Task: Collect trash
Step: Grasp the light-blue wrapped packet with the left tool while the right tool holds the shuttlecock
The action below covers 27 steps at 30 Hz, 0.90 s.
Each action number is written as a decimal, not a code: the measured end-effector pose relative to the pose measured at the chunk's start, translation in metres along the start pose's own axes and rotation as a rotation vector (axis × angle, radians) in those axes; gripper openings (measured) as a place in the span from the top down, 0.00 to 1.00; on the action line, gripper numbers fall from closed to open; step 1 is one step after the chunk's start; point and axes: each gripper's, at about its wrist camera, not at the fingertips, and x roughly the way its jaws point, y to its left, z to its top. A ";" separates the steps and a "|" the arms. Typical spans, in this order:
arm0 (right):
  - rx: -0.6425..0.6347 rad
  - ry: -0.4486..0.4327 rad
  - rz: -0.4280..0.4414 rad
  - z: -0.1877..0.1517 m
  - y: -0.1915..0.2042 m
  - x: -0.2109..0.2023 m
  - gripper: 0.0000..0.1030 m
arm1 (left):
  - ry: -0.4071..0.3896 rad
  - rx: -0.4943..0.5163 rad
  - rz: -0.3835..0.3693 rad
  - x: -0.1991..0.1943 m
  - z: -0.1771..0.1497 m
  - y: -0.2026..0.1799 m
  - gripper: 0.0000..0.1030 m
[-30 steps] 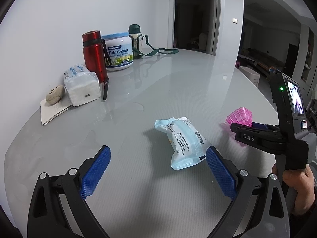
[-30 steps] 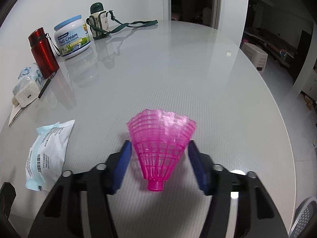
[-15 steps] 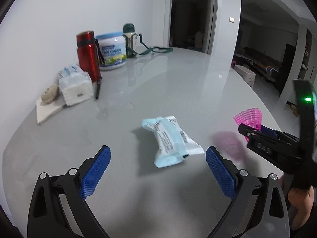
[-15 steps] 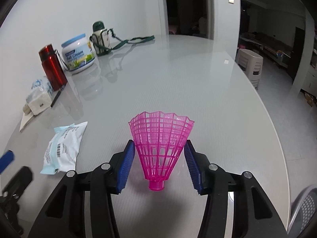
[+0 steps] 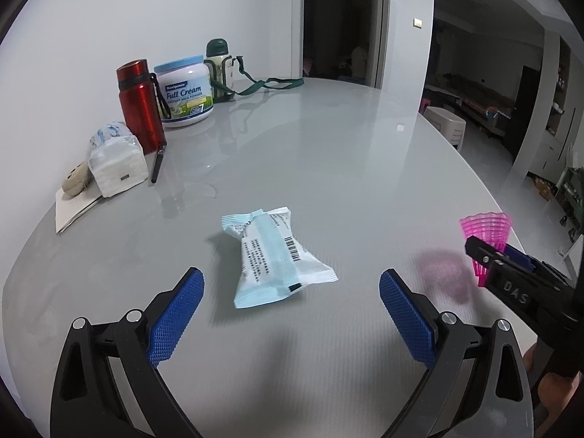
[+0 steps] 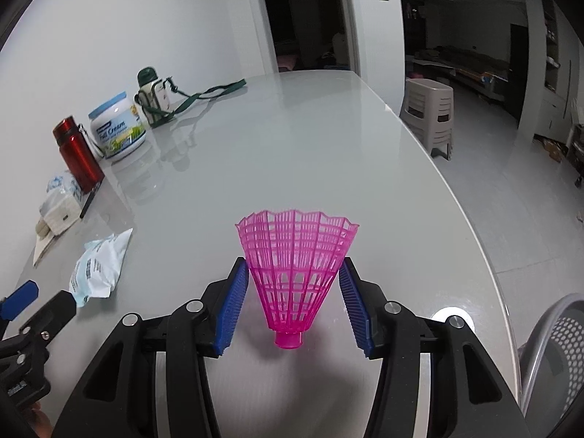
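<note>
A pale blue and white snack wrapper point(image 5: 272, 255) lies flat on the grey table point(image 5: 328, 153), just ahead of my left gripper point(image 5: 291, 297), which is wide open and empty above the table. My right gripper point(image 6: 294, 295) is shut on a pink plastic shuttlecock skirt point(image 6: 295, 266) and holds it above the table near the right edge. The skirt point(image 5: 485, 235) and right gripper show at the right of the left wrist view. The wrapper point(image 6: 100, 264) and the left gripper's fingertip point(image 6: 20, 297) show at the left of the right wrist view.
Along the wall at the left stand a red flask point(image 5: 140, 106), a Full Cream tub point(image 5: 184, 89), a green-capped bottle with strap point(image 5: 219, 69), a tissue pack point(image 5: 115, 160), a pen point(image 5: 158, 164) and papers point(image 5: 73, 206). A beige stool point(image 6: 430, 113) and grey mesh chair point(image 6: 554, 350) stand beyond the table's right edge.
My right gripper has lifted the pink skirt higher off the table. My left gripper has drawn back and risen, so the wrapper sits farther ahead of its fingers.
</note>
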 end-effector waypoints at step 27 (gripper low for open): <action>0.065 0.020 0.093 -0.002 -0.015 0.005 0.52 | 0.130 -0.085 0.053 0.068 0.014 0.014 0.43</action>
